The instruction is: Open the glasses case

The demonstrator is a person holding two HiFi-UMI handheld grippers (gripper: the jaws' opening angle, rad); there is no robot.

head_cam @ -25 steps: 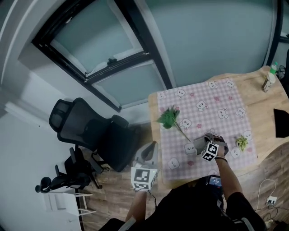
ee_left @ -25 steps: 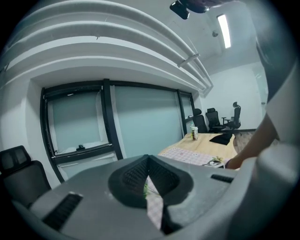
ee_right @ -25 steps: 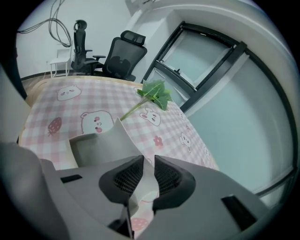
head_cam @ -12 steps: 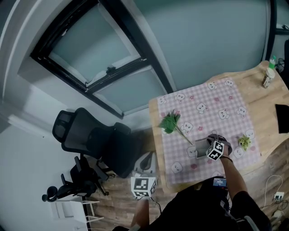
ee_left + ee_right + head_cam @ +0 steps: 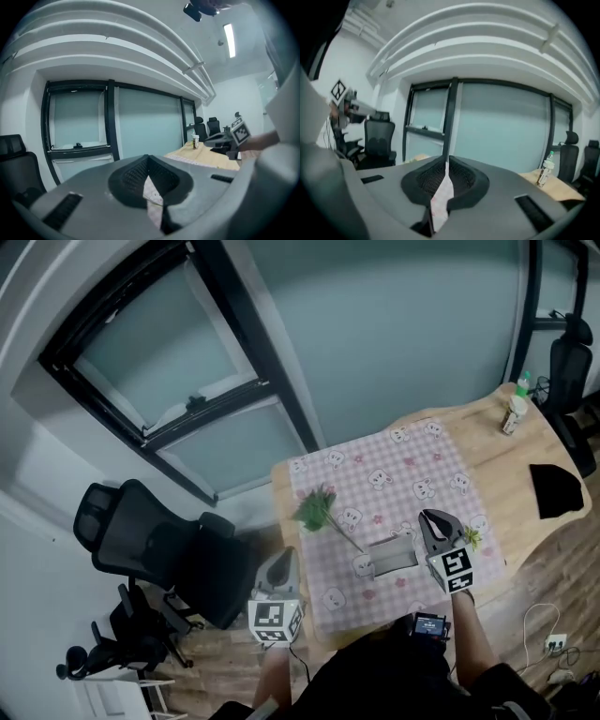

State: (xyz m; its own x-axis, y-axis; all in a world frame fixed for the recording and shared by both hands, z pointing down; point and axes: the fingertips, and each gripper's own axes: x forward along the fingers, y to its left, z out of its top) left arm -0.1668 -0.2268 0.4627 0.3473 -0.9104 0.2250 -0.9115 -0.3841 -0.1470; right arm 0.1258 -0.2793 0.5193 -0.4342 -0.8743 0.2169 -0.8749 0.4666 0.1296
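Observation:
The grey glasses case (image 5: 394, 554) lies on the pink checked cloth (image 5: 375, 474) near the table's front edge. Its lid looks raised, though it is small in the head view. My right gripper (image 5: 433, 519) hangs in the air just right of the case and clear of it. Its jaws are closing with nothing between them, and only a thin slit shows in the right gripper view (image 5: 445, 164). My left gripper (image 5: 284, 559) is off the table's left edge, over the floor. Its jaws are together and empty in the left gripper view (image 5: 148, 161).
A green leafy sprig (image 5: 317, 510) lies on the cloth left of the case, with a smaller green sprig (image 5: 472, 538) to its right. A bottle (image 5: 514, 411) and a black item (image 5: 555, 491) are on the wooden table. A black office chair (image 5: 150, 549) stands on the left.
My right gripper has lifted up off the glasses case, which stays on the cloth. The left gripper has stayed beside the table.

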